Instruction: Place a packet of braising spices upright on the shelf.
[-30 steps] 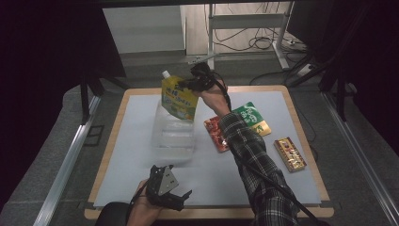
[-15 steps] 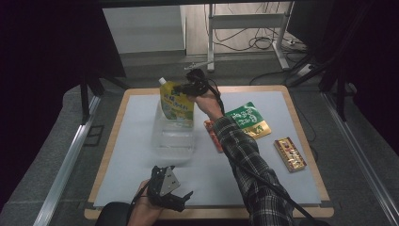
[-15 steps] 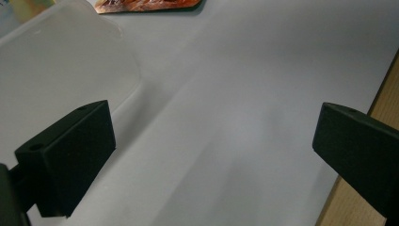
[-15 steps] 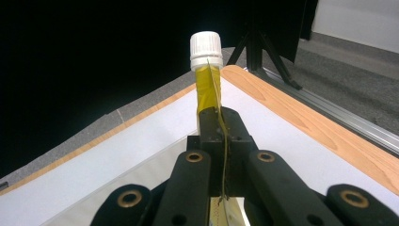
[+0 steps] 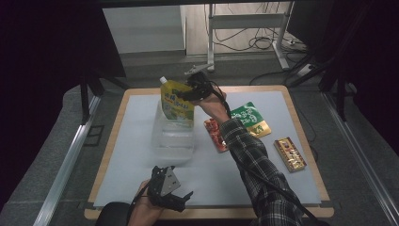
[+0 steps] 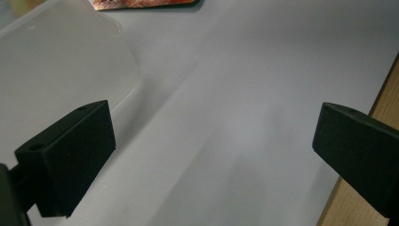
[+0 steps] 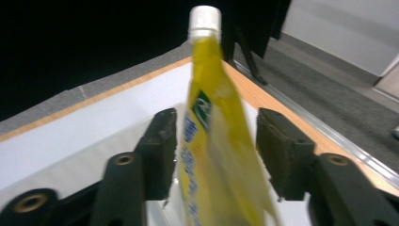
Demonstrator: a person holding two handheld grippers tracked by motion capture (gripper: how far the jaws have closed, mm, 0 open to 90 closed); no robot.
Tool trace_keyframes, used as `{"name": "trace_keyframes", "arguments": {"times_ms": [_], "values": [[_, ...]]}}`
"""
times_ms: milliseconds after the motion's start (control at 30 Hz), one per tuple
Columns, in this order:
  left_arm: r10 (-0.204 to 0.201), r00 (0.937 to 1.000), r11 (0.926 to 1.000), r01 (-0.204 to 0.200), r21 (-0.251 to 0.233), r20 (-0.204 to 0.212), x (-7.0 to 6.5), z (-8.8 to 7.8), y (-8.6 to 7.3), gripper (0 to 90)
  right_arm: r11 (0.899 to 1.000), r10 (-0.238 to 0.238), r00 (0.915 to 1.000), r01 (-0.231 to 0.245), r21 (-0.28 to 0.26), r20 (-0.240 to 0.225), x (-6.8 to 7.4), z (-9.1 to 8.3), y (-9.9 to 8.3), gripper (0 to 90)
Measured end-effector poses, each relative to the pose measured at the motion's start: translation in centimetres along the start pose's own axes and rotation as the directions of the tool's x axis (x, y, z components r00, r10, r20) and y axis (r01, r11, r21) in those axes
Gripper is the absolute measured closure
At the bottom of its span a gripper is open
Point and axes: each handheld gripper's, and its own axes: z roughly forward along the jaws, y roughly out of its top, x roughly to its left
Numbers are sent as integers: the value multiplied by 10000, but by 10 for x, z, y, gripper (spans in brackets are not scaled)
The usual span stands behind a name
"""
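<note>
Pouch upright between your right gripper's just-opened jaws | probably released, over tub | left gripper wide, empty

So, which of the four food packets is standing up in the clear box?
The yellow spouted pouch; it stands in the clear box, while the green, red and brown packets lie flat on the table.
</note>
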Motion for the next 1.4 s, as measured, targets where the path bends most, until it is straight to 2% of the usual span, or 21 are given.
{"name": "trace_keyframes", "arguments": {"times_ms": [100,200,467,533,767,1200,1400], "values": [[-5,10000,10000,5,2,-18,0,0,0,0,10000,33,9999,-33,27,152,-2,-6,-3,393],[17,10000,10000,-17,-3,-9,0,0,0,0,9999,63,9999,-64,124,114,-5,-12,-7,346],[9,10000,10000,-9,40,6,-1,1,0,0,9995,-56,10000,57,303,-44,-6,-26,-19,237],[-14,10000,10000,14,11,7,-1,1,0,0,9994,-56,9997,63,331,-220,-7,-28,-22,211],[-29,10000,10000,29,-13,-1,-2,1,0,0,9997,-60,9993,69,241,-356,-6,-41,-34,132],[79,10000,10000,-79,-48,2,-3,2,0,0,9985,-246,9994,257,484,-225,1,-62,-59,63],[109,9999,9999,-110,-76,-13,-4,2,0,0,9981,-28,9997,43,607,-251,1,-71,-75,55]]}}
